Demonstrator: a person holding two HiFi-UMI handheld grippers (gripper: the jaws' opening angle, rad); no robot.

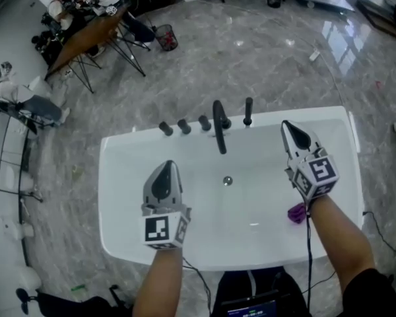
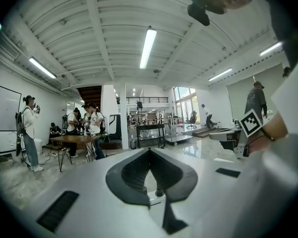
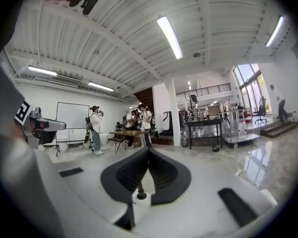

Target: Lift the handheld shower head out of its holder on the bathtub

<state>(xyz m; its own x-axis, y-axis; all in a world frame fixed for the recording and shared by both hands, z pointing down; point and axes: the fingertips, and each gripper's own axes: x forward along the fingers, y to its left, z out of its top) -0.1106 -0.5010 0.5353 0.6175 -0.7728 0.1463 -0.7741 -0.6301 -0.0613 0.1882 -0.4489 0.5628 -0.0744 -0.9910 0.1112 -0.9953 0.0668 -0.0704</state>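
A white bathtub [image 1: 119,197] lies below me, with black fittings along its far rim. The handheld shower head [image 1: 248,111] stands upright in its holder at the right end of that row, beside the black spout [image 1: 219,128] and three knobs [image 1: 183,125]. My right gripper [image 1: 286,125] hovers over the tub just right of the shower head, shut and empty, clear of it. My left gripper [image 1: 168,164] hangs over the tub's left half, below the knobs, shut with nothing in it. In both gripper views the jaws meet at their tips, left gripper [image 2: 149,150] and right gripper [image 3: 148,148].
A drain [image 1: 228,180] sits mid-tub and a purple thing [image 1: 297,212] lies near my right forearm. On the marble floor beyond, a table [image 1: 86,38] with people and folding chairs stands top left, next to a wire bin [image 1: 166,37]. A rack [image 1: 13,107] stands at left.
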